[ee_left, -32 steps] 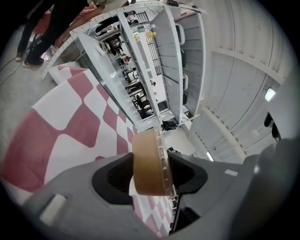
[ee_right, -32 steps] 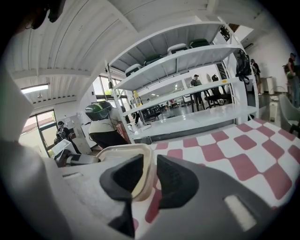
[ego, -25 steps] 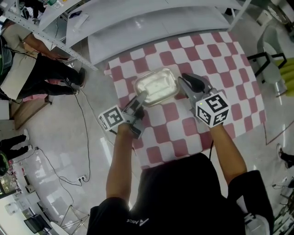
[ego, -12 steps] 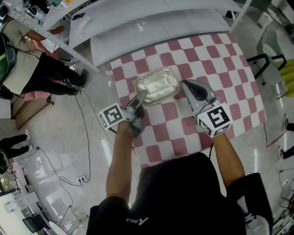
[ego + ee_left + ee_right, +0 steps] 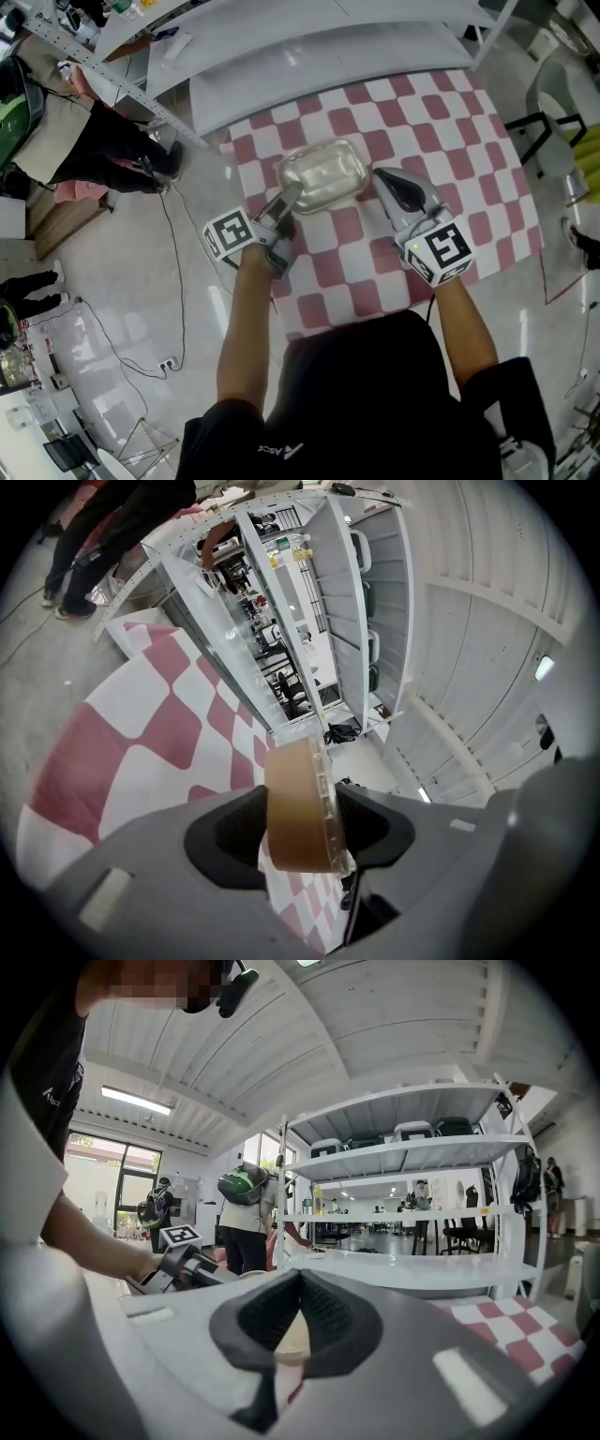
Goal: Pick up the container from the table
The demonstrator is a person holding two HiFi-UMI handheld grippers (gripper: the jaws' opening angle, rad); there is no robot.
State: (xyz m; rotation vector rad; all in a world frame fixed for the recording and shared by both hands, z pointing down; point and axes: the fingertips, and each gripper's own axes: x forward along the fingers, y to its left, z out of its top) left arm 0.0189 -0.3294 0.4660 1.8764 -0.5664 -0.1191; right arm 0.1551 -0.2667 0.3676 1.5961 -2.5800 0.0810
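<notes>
Clamping the container's [image 5: 295,803] rim edge-on between its pads, the left claw [image 5: 291,195] holds its near-left corner, toward the bench's [image 5: 450,122] left edge. The right claw [image 5: 378,174], jaws together, sits just beside the right rim; only the head view shows that nearness.

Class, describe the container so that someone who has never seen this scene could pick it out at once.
Start at the table with the red-and-white chequered cloth. Towards its left side is the container, a see-through rectangular box with rounded corners, its near-left corner gripped by the left tongs. It is the only object on the cloth.
</notes>
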